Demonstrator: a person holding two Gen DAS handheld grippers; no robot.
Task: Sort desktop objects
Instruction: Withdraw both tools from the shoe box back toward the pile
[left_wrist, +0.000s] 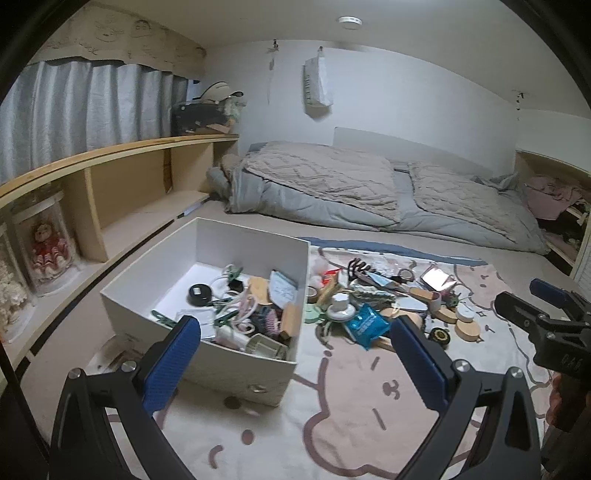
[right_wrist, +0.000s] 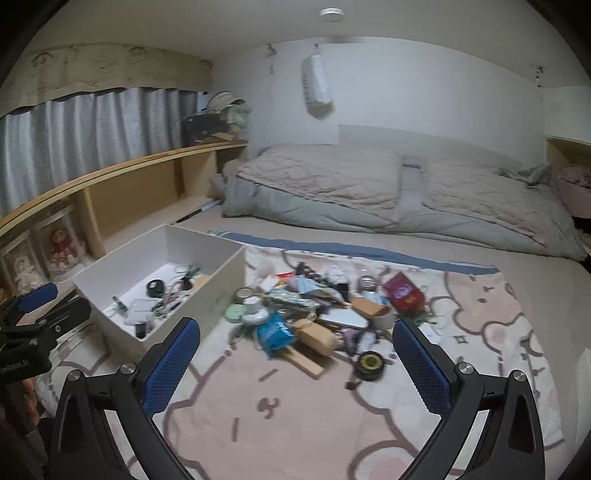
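Note:
A white box (left_wrist: 147, 273) (right_wrist: 221, 291) holding several small items stands on the pink cartoon blanket (left_wrist: 332, 406) (right_wrist: 295, 406). A pile of loose objects lies to its right: a blue packet (left_wrist: 367, 325) (right_wrist: 272, 332), a black tape roll (left_wrist: 439, 336) (right_wrist: 369, 364), wooden pieces (left_wrist: 467, 330) (right_wrist: 317, 338), a red packet (right_wrist: 402, 291). My left gripper (left_wrist: 295, 354) is open and empty, just before the box's near corner. My right gripper (right_wrist: 295, 350) is open and empty, in front of the pile. Each gripper shows at the edge of the other's view.
A folded grey-beige quilt (left_wrist: 351, 184) (right_wrist: 369, 192) lies behind the blanket. A wooden shelf unit (left_wrist: 122, 177) with dolls in clear cases (left_wrist: 48, 247) runs along the left. Clothes (left_wrist: 554, 195) are heaped at the far right.

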